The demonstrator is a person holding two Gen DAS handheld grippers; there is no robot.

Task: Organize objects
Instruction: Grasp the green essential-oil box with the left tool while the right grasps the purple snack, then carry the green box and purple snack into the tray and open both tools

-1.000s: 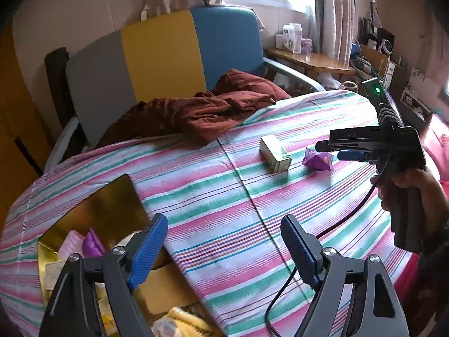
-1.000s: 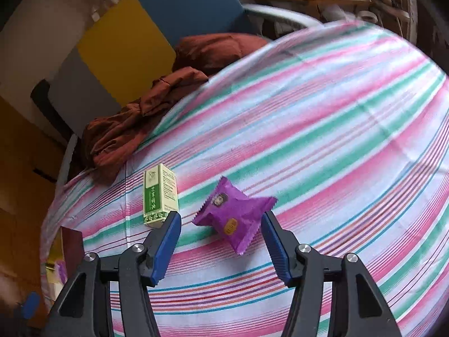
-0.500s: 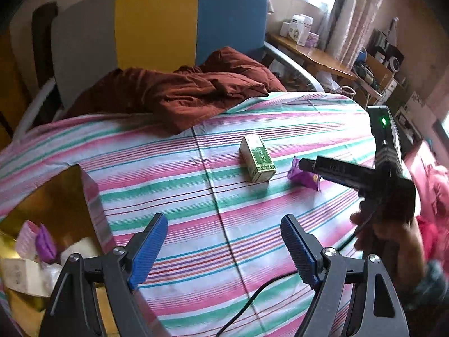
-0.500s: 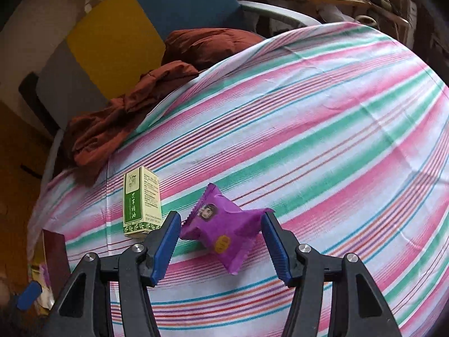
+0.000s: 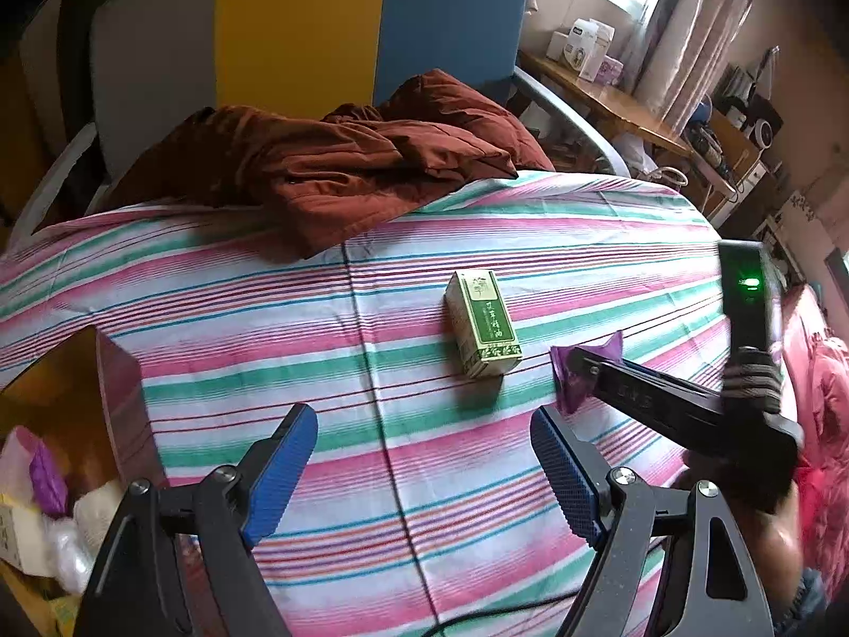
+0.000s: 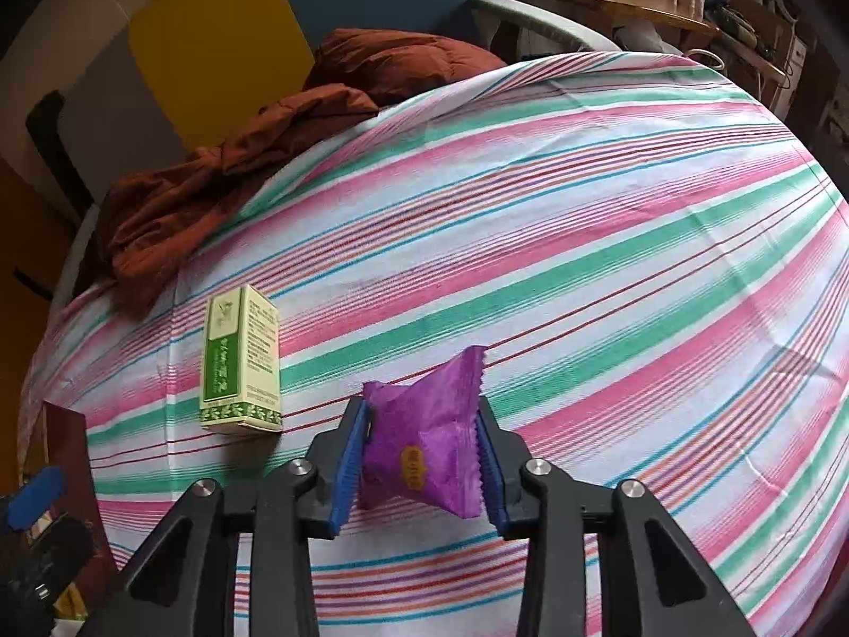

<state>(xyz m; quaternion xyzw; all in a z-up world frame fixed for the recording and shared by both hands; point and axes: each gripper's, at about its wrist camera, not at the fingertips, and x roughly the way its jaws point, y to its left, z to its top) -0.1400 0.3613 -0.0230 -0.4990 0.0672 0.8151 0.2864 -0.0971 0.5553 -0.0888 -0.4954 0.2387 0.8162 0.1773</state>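
The right tool (image 6: 422, 454) is closing on the purple snack packet (image 6: 424, 440) beside the green box (image 6: 241, 366); the left tool (image 5: 424, 470) hangs released. Next, probably a lift.

Both wrist cams look steeply down, close over striped cloth (image 5: 557, 244); both catch green box (image 6: 241, 366).

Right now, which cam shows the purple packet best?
Right wrist: the purple packet sits whole, close and centred between the closing right tool pads. Left wrist shows only part of it, behind that tool's arm.
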